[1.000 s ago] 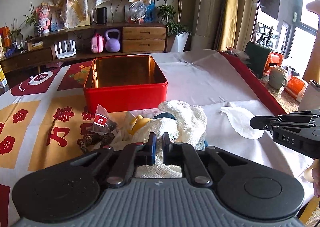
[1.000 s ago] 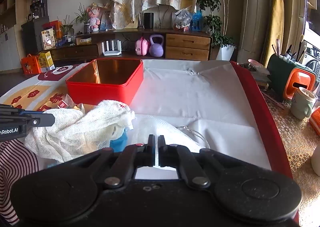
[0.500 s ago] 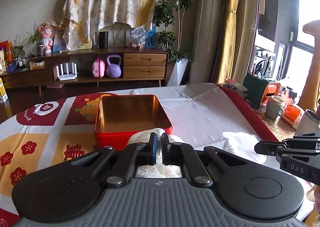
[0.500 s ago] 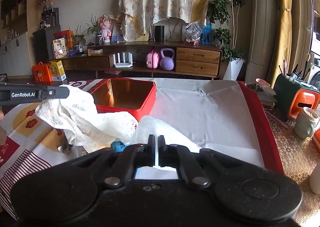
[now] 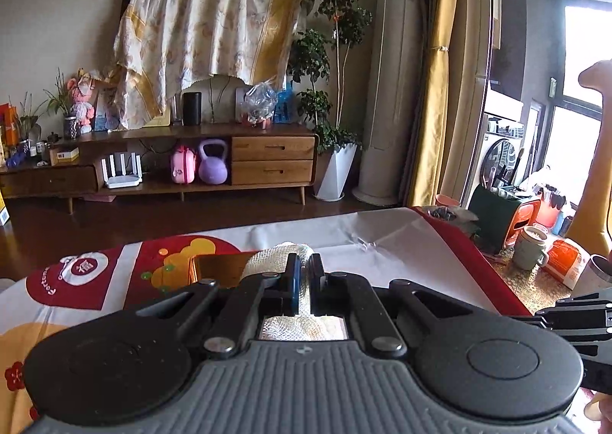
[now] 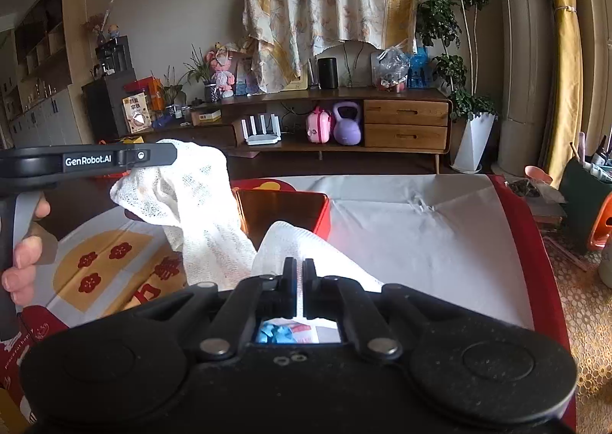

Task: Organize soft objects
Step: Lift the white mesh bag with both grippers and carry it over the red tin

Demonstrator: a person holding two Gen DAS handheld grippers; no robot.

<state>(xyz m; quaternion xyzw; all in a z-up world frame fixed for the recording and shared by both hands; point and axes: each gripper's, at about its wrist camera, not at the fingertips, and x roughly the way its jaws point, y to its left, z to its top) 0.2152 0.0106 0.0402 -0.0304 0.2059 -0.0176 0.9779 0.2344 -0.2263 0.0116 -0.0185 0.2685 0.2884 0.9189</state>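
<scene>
**A:** Left wrist view: the left hand-held gripper [image 5: 302, 275] is clenched on a white mesh cloth [image 5: 275, 256], held above the desk [image 5: 401, 239] in front of the red tin [image 5: 214, 262]. What could go wrong?

**B:** The loose weave could slide out of so small a pinch and drop beside the tin.

**A:** Right wrist view: the right hand-held gripper [image 6: 299, 277] pinches another part of the same cloth [image 6: 199, 200], which drapes between the two over the tin [image 6: 283, 204].

**B:** Pulling the two apart could tear it, or drag it across the blue item [image 6: 275, 332] underneath.

**A:** Any writing?

**B:** "GenRobot.AI" on the left gripper's side; red Chinese characters on the desk cover [image 6: 114, 265], too partial to read.
</scene>
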